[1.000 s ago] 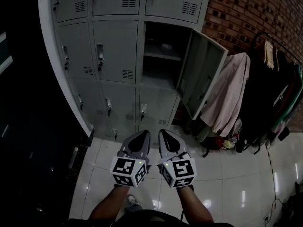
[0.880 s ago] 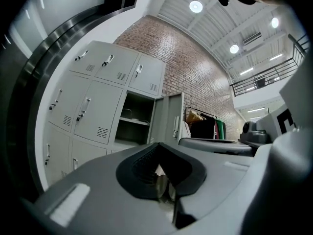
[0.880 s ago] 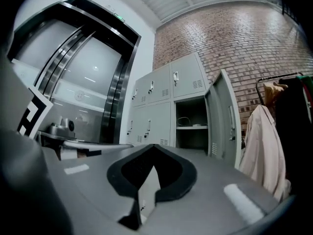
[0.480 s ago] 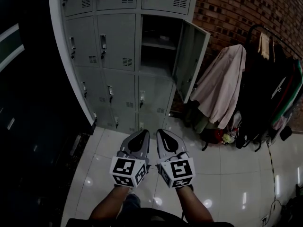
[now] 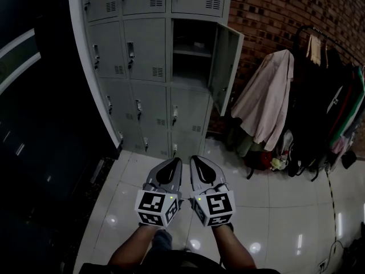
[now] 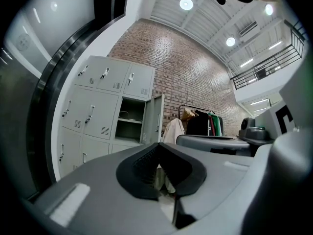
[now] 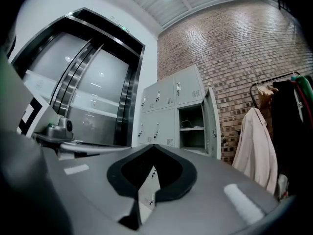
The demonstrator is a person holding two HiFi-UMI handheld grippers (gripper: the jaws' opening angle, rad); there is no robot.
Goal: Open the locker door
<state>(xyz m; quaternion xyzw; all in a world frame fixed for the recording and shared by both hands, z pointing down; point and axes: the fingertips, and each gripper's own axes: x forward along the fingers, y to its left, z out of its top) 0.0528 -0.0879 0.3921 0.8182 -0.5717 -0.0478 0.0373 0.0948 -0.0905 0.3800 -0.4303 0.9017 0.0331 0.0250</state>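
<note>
Locker bank (image 5: 145, 50): grey sheet-metal doors in rows, against the brick wall (image 5: 274, 16); every door but one is closed.
Latch handles (image 5: 131, 55): small upright metal pulls at each closed door's edge. They look like the natural place to pinch, though narrow and probably slick.
Left gripper (image 5: 173, 161): jaws pressed together with nothing between them, held low over the tiled floor (image 5: 274, 210), well apart from the lockers.
Right gripper (image 5: 197, 160): jaws likewise closed on nothing, just beside the left one.
Locker door (image 5: 223, 67): right column, second visible row. It already stands swung out to the right on its hinge, showing a dark compartment (image 5: 191, 53) with a shelf.
Handling: likely light, stiff thin steel that swings freely on its hinge. The free edge or latch gives the best leverage, and the painted face offers little grip.
Coat (image 5: 265, 99): pale, hanging on a rack right of the door, near its swing.
Writing: none readable; the grippers' cubes carry only square black-and-white patterns.
</note>
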